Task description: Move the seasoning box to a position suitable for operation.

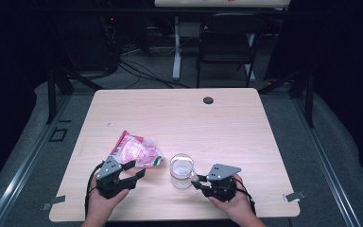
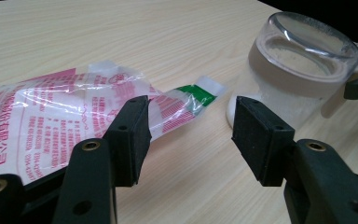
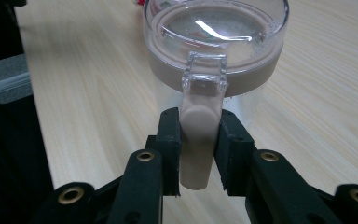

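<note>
Right gripper view: right gripper (image 3: 198, 149) clamped on the beige handle (image 3: 198, 140) of a clear lidded jar (image 3: 214, 56), pads flat on either side of the tab. Jar stands upright on the wooden table (image 3: 326, 107), near its front edge, seen in the high view between the two hands. Walls and lid look like hard, smooth plastic; probably light, with a pale residue inside. Stiff, slick body, so the handle is the sensible hold; a grip on the round wall would likely slip.

Left gripper (image 2: 191, 128) has jaws apart, nothing between them, resting low on the table. Just beyond its left jaw lies a crinkled clear packet (image 2: 74, 112) with pink print and a green tip, flat, thin, soft. Packet tip sits near the jar's base, not touching as far as I can tell.
</note>
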Demonstrator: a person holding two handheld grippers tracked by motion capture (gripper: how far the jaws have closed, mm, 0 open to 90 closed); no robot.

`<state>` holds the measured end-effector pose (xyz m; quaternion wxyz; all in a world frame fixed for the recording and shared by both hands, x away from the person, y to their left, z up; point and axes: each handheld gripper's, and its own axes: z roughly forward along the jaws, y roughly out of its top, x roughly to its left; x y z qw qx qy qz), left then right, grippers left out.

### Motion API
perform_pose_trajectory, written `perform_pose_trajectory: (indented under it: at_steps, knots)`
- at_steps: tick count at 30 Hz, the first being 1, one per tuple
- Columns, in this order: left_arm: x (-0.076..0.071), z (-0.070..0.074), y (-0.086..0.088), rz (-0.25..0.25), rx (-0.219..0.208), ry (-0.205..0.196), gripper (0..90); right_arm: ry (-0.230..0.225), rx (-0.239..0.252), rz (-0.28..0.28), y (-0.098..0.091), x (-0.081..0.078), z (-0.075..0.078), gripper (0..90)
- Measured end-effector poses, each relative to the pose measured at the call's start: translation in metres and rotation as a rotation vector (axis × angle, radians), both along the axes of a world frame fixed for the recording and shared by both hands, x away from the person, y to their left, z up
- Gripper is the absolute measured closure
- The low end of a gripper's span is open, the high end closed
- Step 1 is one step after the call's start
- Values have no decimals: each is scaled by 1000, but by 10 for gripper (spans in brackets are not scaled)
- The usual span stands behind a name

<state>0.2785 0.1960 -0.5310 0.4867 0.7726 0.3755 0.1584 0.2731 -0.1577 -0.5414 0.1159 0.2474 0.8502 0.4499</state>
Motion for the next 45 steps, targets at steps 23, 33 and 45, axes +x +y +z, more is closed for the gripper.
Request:
perform_pose_trajectory:
  at_steps: [23,33,45]
  knots:
    - [-2,3,-5,-10,15,-12,418,-59,-36,-143,-14,11,1,710]
    - [6,21,-29,-71,-12,20,511,-51,12,-160,-18,6,13,608]
    - [23,41,-51,-136,9,23,749,-60,-25,-171,-14,2,25,750]
